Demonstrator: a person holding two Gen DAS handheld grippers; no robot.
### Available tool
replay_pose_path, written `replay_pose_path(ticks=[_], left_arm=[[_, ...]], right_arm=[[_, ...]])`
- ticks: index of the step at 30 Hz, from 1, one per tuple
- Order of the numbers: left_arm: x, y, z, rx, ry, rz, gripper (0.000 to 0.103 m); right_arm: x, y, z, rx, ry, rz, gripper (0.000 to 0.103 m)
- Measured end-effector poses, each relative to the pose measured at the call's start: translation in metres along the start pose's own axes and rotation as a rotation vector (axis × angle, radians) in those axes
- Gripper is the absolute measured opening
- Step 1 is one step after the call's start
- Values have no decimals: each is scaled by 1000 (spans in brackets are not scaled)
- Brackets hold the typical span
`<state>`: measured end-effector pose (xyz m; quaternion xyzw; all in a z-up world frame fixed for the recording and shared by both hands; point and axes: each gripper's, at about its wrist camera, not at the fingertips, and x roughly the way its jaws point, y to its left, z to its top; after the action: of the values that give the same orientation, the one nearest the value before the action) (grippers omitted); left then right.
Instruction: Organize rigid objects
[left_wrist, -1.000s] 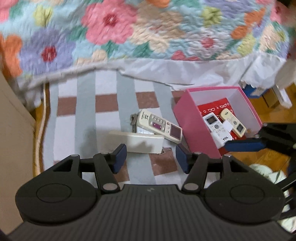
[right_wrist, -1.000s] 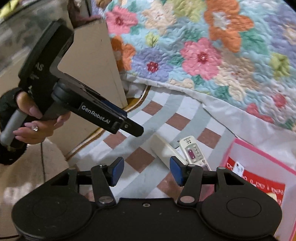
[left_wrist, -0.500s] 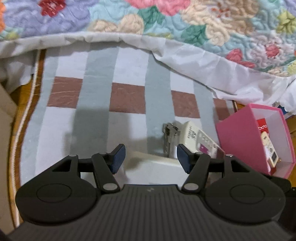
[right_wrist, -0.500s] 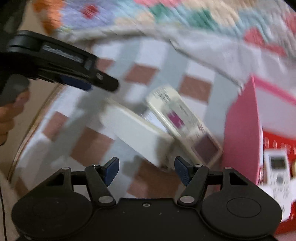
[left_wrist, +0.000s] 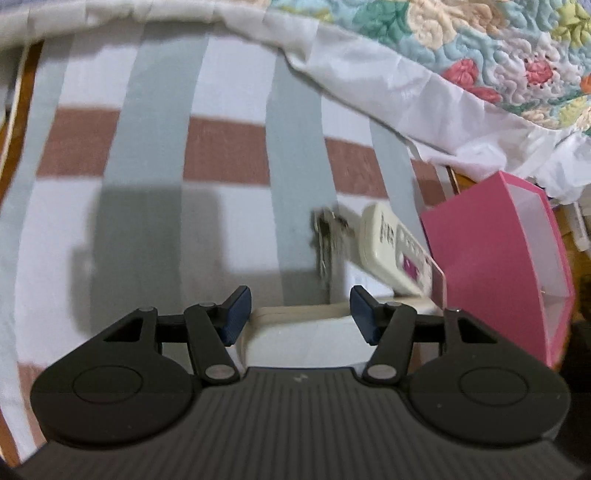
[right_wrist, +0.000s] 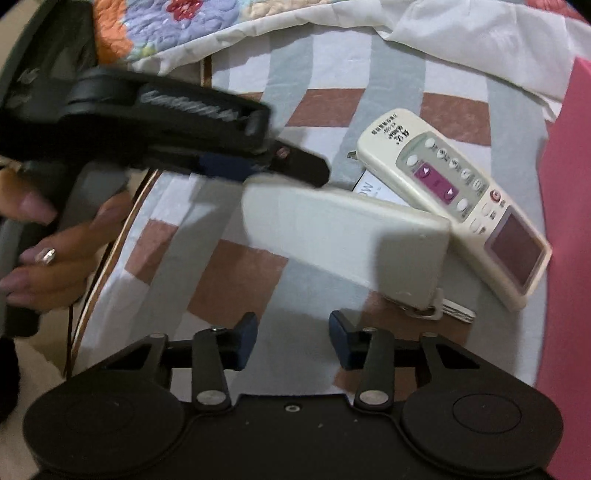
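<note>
A striped and checked mat (left_wrist: 229, 155) in grey, white and brown lies on the floor beside a bed draped with a floral quilt (left_wrist: 491, 48). On the mat rests a plain cream case (right_wrist: 343, 236), lying flat, and a cream remote (right_wrist: 458, 199) with a purple button panel and a small screen leans across its far end, touching it. A bunch of keys (left_wrist: 327, 240) lies just beside the remote, partly tucked under the two items. A pink box (left_wrist: 495, 266) stands at the mat's right edge, close to the remote; its inside is mostly hidden from here. The left gripper (left_wrist: 300, 312) is low over the near end of the case, its blue-padded jaws spread wide to either side of that end and not clearly touching it. A hand (right_wrist: 55, 254) with painted nails grips its handle. The right gripper (right_wrist: 293, 334) hovers above the mat, short of the case, jaws released and holding nothing.
</note>
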<state>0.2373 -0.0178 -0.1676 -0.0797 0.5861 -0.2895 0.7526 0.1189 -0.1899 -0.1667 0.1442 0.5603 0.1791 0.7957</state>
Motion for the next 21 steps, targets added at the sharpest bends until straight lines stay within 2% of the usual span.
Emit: replay_pose_path(ticks=[3, 8, 12, 16, 18, 21], left_arm=[[4, 6, -11, -35, 72, -50, 53], [5, -4, -25, -42, 116, -136, 50], [9, -11, -33, -34, 138, -156, 50], [12, -14, -38, -43, 178, -201, 46], [12, -21, -42, -18, 193, -205, 46], [16, -28, -47, -1, 225, -205, 46]], right_arm=[[0, -4, -3, 47, -28, 14, 49], [-4, -5, -12, 67, -75, 17, 49], [-3, -1, -12, 35, -80, -3, 49], [-4, 7, -17, -55, -79, -50, 50], [-10, 7, -22, -68, -74, -75, 62], [-22, 2, -34, -57, -68, -105, 69]])
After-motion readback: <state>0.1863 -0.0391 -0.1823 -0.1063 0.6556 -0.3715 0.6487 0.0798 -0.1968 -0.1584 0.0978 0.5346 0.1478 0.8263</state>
